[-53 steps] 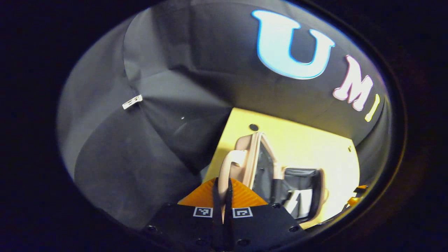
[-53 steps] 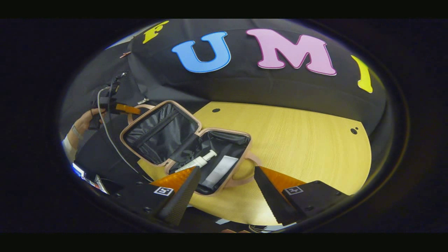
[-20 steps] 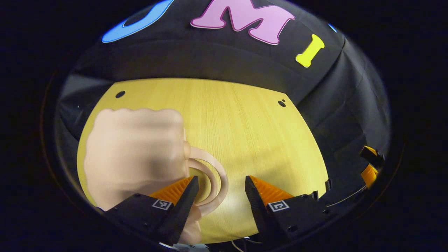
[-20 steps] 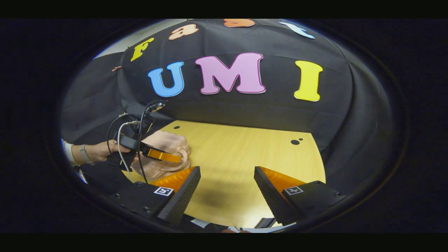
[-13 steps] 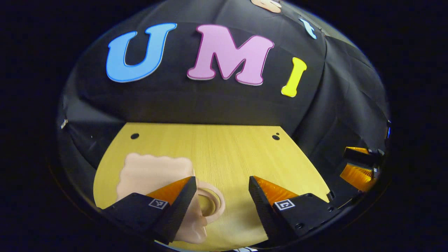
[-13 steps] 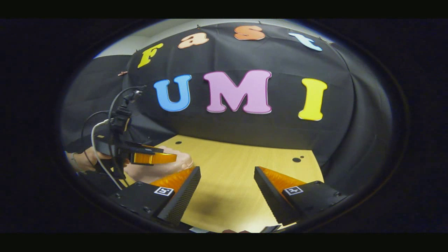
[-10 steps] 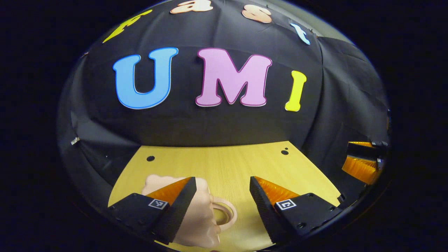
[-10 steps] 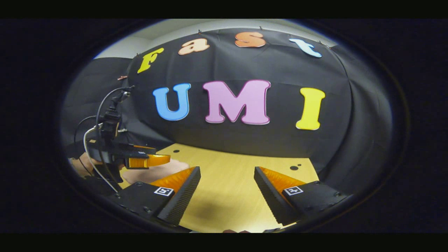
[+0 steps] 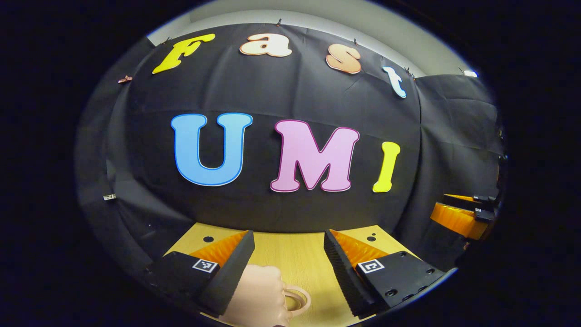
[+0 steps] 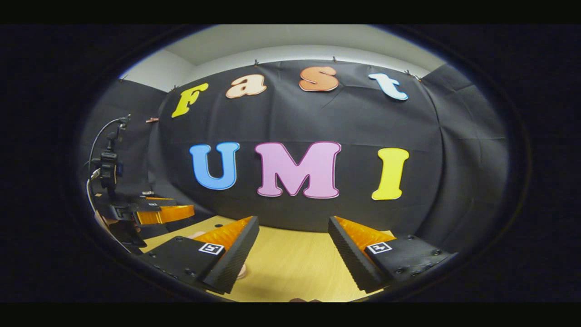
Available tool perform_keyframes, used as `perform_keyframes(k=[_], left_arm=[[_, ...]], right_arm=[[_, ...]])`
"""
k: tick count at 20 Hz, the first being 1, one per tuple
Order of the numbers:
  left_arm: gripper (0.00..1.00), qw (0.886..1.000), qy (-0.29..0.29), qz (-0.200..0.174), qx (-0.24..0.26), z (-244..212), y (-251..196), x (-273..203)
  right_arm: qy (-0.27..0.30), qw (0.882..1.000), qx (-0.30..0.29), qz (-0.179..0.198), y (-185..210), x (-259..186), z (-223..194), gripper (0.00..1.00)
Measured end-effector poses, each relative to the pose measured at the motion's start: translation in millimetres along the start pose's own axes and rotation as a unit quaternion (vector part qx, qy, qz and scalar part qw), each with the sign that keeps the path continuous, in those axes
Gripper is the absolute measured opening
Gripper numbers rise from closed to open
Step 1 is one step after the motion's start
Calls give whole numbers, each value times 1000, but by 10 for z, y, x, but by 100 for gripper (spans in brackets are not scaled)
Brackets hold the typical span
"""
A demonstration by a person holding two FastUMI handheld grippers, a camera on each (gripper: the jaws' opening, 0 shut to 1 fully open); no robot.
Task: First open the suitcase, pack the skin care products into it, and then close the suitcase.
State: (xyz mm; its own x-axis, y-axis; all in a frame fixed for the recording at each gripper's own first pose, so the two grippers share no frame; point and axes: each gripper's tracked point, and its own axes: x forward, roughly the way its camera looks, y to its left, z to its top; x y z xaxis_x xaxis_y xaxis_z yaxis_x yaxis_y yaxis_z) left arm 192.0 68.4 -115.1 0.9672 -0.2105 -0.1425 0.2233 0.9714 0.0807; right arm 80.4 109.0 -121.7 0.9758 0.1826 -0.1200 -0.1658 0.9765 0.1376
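The small pink suitcase [image 9: 258, 297] lies closed on the wooden table [image 9: 295, 256], its ring handle [image 9: 300, 300] pointing right. My left gripper [image 9: 288, 234] is open above the case, not touching it; its left finger covers part of the case. My right gripper [image 10: 293, 219] is also open, over bare table [image 10: 290, 268], with nothing between its fingers. A sliver of the case [image 10: 196, 235] peeks out behind the right gripper's left finger. The left gripper [image 10: 159, 211] hovers at the left in the right gripper view. The skin care products are hidden.
The black booth wall rises just behind the table's far edge. The right gripper [image 9: 456, 213] hangs at the far right of the left gripper view, beyond the table's right edge. A cable [image 10: 97, 136] runs up from the left gripper.
The case, open with products inside 2.6 s ago, now lies closed. My left gripper let go of the lid's handle and opened. Both grippers have drawn back and tilted up toward the wall.
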Motion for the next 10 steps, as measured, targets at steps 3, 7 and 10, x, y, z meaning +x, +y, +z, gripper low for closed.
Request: perform_keyframes(k=[3,7,10], left_arm=[[96,1000,-27,4,14,172,69,-49],[96,999,-29,3,24,193,59,-53],[96,999,-36,-3,21,236,79,-44]], right_arm=[[-7,1000,1,-5,18,-16,-9,98],[-11,1000,4,-11,8,-3,-5,98],[-6,1000,7,-11,21,5,-27,97]])
